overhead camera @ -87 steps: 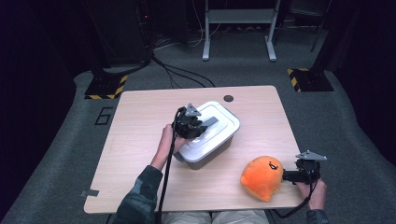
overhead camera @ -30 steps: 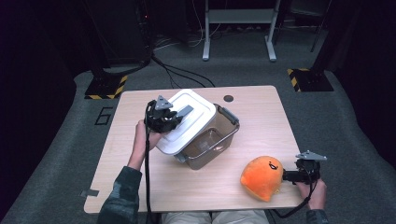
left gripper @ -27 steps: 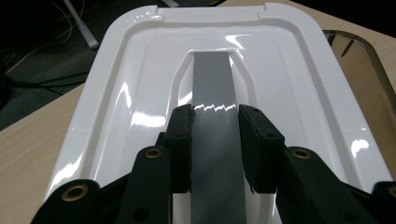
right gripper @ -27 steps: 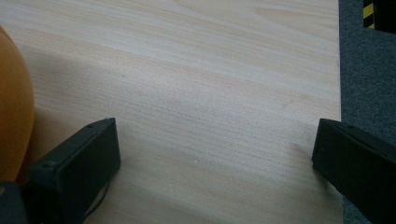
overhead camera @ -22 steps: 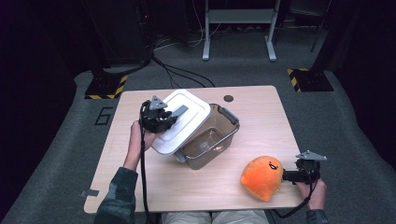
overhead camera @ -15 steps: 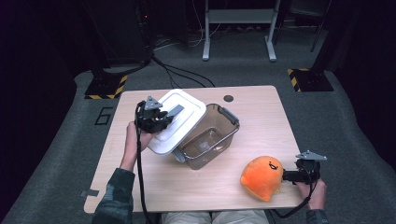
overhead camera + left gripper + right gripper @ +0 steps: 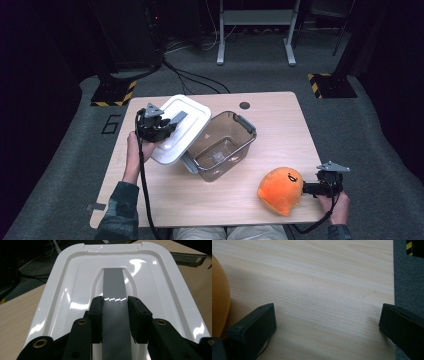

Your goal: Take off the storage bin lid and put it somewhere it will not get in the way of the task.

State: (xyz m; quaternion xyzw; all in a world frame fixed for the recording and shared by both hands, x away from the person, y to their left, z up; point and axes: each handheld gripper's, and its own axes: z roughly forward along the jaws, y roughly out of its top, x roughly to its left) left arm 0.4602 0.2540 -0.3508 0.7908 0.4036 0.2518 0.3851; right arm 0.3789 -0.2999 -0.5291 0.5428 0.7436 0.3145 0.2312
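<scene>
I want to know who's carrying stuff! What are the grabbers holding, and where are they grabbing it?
The left gripper pinches the white lid by its grey handle. The right gripper is open beside the orange plush toy, holding nothing.

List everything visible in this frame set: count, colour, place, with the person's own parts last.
lid: one, white with a grey handle strip, tilted over the left rim of the container, held.
container: one, clear brownish plastic, table centre, open.
plush toy: one, orange, front right of the table.
table: one, light wood.
left tool: one, black, shut on the lid's handle.
right tool: one, black, open, beside the plush toy.
</scene>
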